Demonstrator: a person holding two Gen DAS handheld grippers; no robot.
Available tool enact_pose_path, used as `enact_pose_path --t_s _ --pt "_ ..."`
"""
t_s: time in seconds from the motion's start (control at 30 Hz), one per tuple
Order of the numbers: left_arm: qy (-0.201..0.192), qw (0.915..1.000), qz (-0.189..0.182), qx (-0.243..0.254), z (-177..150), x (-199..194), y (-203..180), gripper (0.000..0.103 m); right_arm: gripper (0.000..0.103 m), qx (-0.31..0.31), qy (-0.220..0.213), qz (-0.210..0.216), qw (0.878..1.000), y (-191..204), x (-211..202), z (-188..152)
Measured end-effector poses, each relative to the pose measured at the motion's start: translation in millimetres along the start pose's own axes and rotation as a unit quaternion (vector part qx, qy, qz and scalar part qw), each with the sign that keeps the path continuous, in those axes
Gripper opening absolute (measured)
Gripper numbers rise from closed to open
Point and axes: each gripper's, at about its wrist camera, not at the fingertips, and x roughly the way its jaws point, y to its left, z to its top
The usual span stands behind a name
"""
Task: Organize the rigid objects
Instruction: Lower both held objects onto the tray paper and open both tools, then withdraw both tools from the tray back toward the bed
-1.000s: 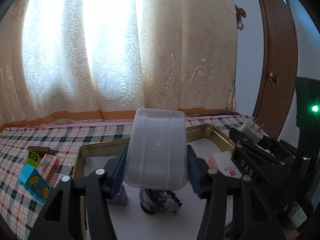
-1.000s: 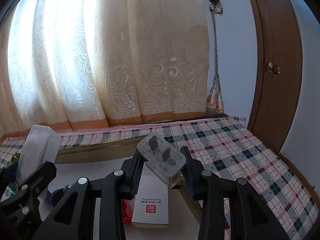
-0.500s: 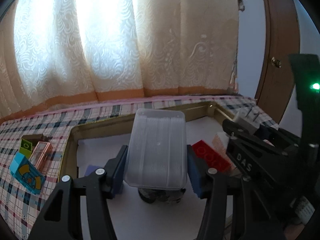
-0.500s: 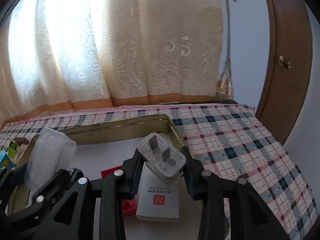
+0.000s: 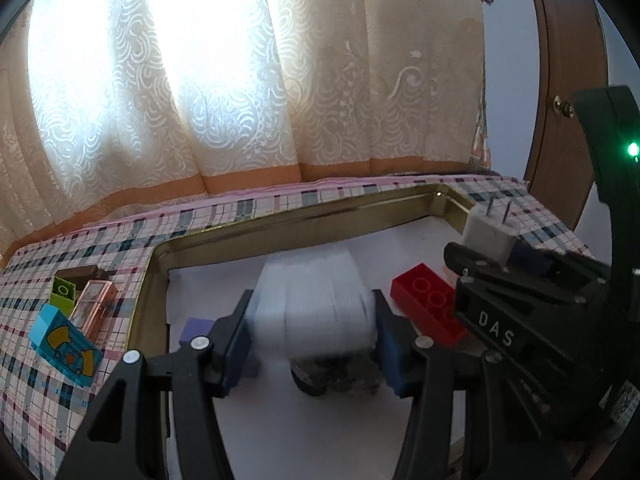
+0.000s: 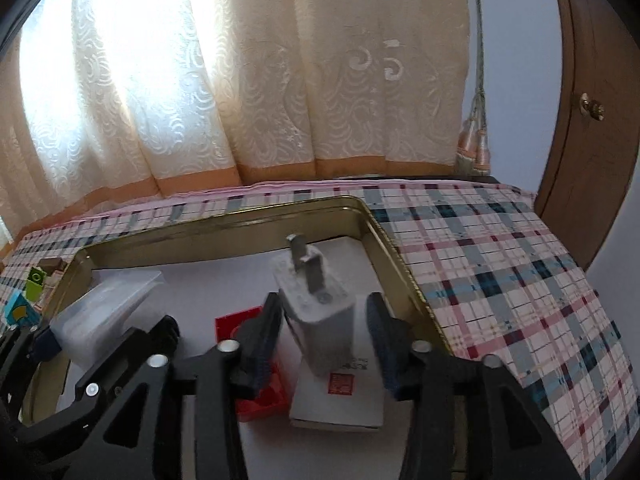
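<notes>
Right gripper letting go, charger loose between opening jaws; left gripper clamps clear box; "DAS" on the right gripper.

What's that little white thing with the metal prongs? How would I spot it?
Find the gold-rimmed tray on the checked tablecloth. At its right end a white booklet lies flat beside a red brick. The white plug adapter stands over the booklet between the right gripper's opening jaws: nothing else there has two metal prongs.
</notes>
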Motion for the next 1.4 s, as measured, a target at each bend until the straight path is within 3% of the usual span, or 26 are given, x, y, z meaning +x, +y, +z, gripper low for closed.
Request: enact_pose_path --t_s 0.03,0.1,0.17,0.23,0.27,0.33,0.43,0.67,0.83,0.93,1.2,1.4 --pt "0.003 1.0 -0.007 -0.006 -0.7 -0.4 2.3 0.059 0.064 0.001 0.001 -0.008 1.0 -1.4 -0.5 -0.6" --pt "0.004 0.9996 -0.016 -0.025 -1.3 -2.2 9.4 0.071 0.066 0.017 -0.005 0.012 1.0 -7.3 -4.0 -1.4" --pt "-0.005 0.9987 -0.025 -0.044 -1.0 -8.5 16.0 0.101 0.075 0.047 -0.019 0.044 0.998 -16.6 -10.5 -1.1" --pt "-0.032 0.998 -0.032 -0.044 -1.2 -17.9 15.7 0.103 0.086 0.081 -0.042 0.087 0.992 -26.7 -19.4 -0.1" --pt "-0.045 0.9981 -0.026 -0.035 -1.8 -22.4 13.1 0.103 0.086 0.095 -0.057 0.099 0.989 -31.5 -24.5 -0.4" --pt "-0.064 0.9979 -0.005 -0.004 -2.0 -29.7 6.0 0.103 0.087 0.111 -0.082 0.109 0.984 -38.2 -34.5 0.8" --pt "-0.092 0.9955 0.021 -0.003 -1.5 -38.1 7.6 0.103 0.087 0.151 -0.118 0.105 0.976 -53.9 -46.3 0.5" --pt "-0.07 0.9968 0.03 -0.022 -0.4 -28.2 21.6 0.103 0.087 0.226 -0.125 0.079 0.963 -81.2 -42.1 -3.1" --pt "-0.08 0.9958 0.043 -0.016 -3.9 -32.1 21.7 0.103 0.087 0.206 -0.143 0.048 0.967 -74.2 -47.0 -5.4" --pt "-0.088 0.9944 0.058 -0.009 -4.9 -32.9 21.1 0.103 0.087 0.181 -0.167 0.008 0.969 -64.5 -55.5 -7.9" --pt "-0.116 0.9904 0.074 -0.011 -6.2 -39.8 26.1 0.103 0.087 0.1 -0.243 -0.053 0.963 -32.8 -78.9 -12.0" --pt "-0.125 0.9892 0.076 -0.011 -8.3 -45.0 28.0 0.103 0.087 0.063 -0.246 -0.047 0.966 -17.0 -83.5 -12.5"
